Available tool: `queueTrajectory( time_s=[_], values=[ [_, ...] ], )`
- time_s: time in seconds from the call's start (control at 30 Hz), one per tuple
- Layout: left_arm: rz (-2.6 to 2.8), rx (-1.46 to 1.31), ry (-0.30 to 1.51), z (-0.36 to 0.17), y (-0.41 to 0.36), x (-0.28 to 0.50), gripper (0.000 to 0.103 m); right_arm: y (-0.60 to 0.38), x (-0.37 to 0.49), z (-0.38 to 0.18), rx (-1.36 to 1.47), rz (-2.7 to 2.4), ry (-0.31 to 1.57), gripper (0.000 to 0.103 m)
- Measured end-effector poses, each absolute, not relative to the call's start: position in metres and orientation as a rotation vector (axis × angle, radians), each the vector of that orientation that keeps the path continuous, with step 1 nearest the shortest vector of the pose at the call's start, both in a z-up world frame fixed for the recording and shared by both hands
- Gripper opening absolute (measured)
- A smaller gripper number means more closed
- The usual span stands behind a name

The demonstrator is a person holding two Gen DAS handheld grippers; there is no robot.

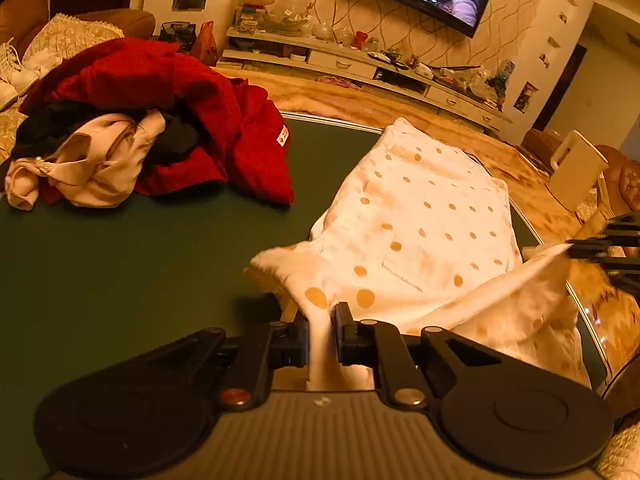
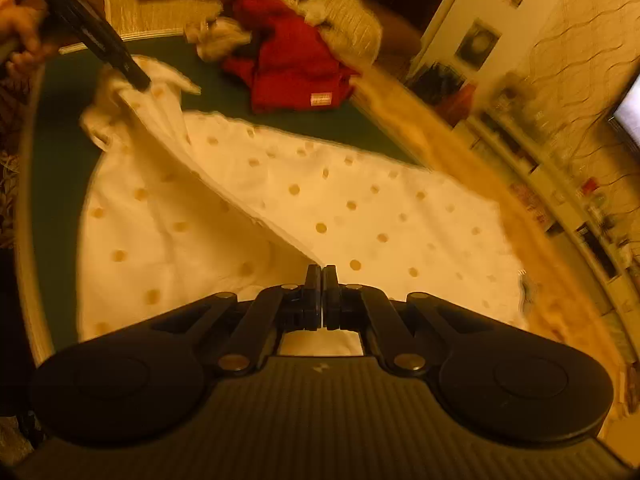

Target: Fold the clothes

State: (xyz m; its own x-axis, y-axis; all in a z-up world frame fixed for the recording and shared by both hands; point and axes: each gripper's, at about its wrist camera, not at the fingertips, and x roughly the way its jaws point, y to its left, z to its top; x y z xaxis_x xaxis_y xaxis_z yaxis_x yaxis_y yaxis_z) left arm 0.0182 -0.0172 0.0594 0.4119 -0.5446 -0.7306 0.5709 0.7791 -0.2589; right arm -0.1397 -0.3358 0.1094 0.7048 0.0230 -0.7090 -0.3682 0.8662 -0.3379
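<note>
Though it lies half-spread on the dark green worktop [image 1: 100, 248], the white dotted garment [image 1: 420, 208] looks thin, light and limp; it should drape and crease wherever it is lifted, and it will likely sag in the middle if held only at two points, so the best holds are judged to be along one edge, well apart, at corners or hems rather than in the loose middle; nothing about it seems fragile, though the smooth cloth may slip from a shallow pinch. Further left on the worktop sits a heap of clothes [image 1: 160, 120], a red piece over black and pale pink ones, well apart from the dotted garment and not touched by anything. The left hand-held gripper [image 1: 322, 320] is nearly closed, its jaws pinching a bunched fold of the garment's near edge, which is raised a little off the worktop; in the right wrist view the same tool shows at the upper left with a hand [image 2: 22, 36] behind it, drawing the cloth up into a ridge. The right hand-held gripper [image 2: 322, 276] is closed all but flat, a thin edge of the same garment caught between its jaws, so the cloth runs taut as a lifted flap from one tool to the other, while the rest lies flat beneath.
</note>
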Motion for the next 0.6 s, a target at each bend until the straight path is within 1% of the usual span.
queueTrajectory(
  time_s=[0.07, 0.13, 0.17, 0.27, 0.4, 0.43, 0.47, 0.5, 0.53, 0.57, 0.6],
  values=[
    [-0.725, 0.066, 0.929, 0.055, -0.016, 0.012, 0.014, -0.327, -0.169, 0.11, -0.472, 0.252, 0.788, 0.002],
    [-0.739, 0.107, 0.966, 0.047, -0.018, 0.007, 0.017, -0.315, -0.195, 0.099, -0.462, 0.284, 0.845, 0.002],
    [-0.736, 0.128, 0.977, 0.042, -0.019, 0.004, 0.023, -0.308, -0.206, 0.09, -0.461, 0.299, 0.878, 0.002],
    [-0.735, 0.184, 0.992, 0.033, -0.023, -0.002, 0.026, -0.29, -0.225, 0.056, -0.437, 0.326, 0.966, 0.002],
    [-0.706, 0.208, 0.999, 0.035, -0.025, -0.005, 0.041, -0.279, -0.234, 0.032, -0.398, 0.308, 1.023, 0.004],
    [-0.698, 0.212, 0.996, 0.037, -0.025, -0.007, 0.043, -0.279, -0.234, 0.032, -0.39, 0.293, 1.024, 0.006],
    [-0.686, 0.217, 0.991, 0.041, -0.024, -0.009, 0.052, -0.28, -0.235, 0.033, -0.371, 0.286, 1.028, 0.011],
    [-0.664, 0.227, 0.983, 0.044, -0.024, -0.011, 0.065, -0.283, -0.235, 0.034, -0.344, 0.281, 1.031, 0.015],
    [-0.628, 0.243, 0.962, 0.049, -0.023, -0.014, 0.069, -0.286, -0.238, 0.037, -0.311, 0.274, 1.028, 0.022],
    [-0.587, 0.262, 0.936, 0.055, -0.023, -0.018, 0.069, -0.292, -0.243, 0.041, -0.267, 0.264, 1.014, 0.025],
    [-0.553, 0.276, 0.91, 0.061, -0.023, -0.023, 0.069, -0.298, -0.248, 0.045, -0.223, 0.253, 1.0, 0.026]
  ],
)
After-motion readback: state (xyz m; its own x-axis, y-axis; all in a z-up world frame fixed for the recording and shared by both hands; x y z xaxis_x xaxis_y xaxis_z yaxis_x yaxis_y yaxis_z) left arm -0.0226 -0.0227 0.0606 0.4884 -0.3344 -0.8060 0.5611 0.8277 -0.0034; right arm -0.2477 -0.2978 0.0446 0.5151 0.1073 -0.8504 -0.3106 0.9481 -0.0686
